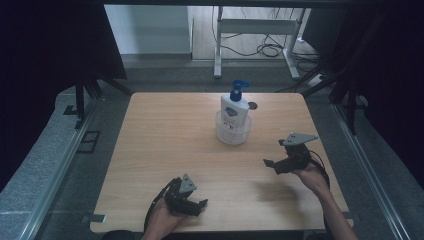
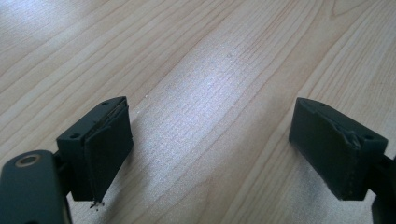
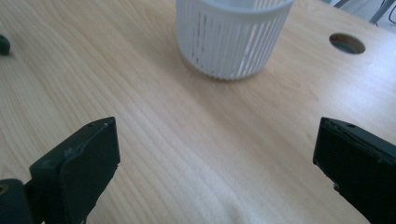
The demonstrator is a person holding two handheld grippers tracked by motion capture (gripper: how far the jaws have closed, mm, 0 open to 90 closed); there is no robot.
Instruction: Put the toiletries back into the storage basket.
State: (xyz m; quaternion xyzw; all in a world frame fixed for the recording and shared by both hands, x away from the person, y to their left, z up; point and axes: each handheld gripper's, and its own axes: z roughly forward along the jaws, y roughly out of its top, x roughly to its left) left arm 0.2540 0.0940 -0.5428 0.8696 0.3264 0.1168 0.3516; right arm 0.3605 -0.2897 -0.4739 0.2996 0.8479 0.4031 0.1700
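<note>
Two grippers, both with jaws spread wide and nothing between them. Left gripper (image 1: 192,202) sits low near the front edge of the table (image 1: 165,135), pointed at bare wood; its own view has plain grain between the jaws. Right gripper (image 1: 277,162) is held to the right of centre, aimed toward the basket (image 1: 233,131), which stands well apart from it at the far middle of the table.

Containers: the basket is a white slotted cup, upright, with vertical slits around its wall (image 3: 231,39). One pump bottle (image 1: 234,109) stands in it, white body, blue pump head, label facing the front. The bottle rises well above the basket rim. Whether it leans on the wall I cannot tell. A round hole (image 3: 346,43) in the table lies just beyond the basket.

Step in hand, as I judge it: the approach to the bottle, likely by the right gripper, which is nearer and already faces it.

Notes for doing it well:
- Come in above the basket rim, so the jaws close on the bottle's body and not on the slotted wall.
- Keep jaws wide until they straddle the body; the bottle is broad.
- Grip below the pump neck; the head may turn or depress.
- Lift straight up. The light basket could ride along; the left gripper is free to steady it.
</note>
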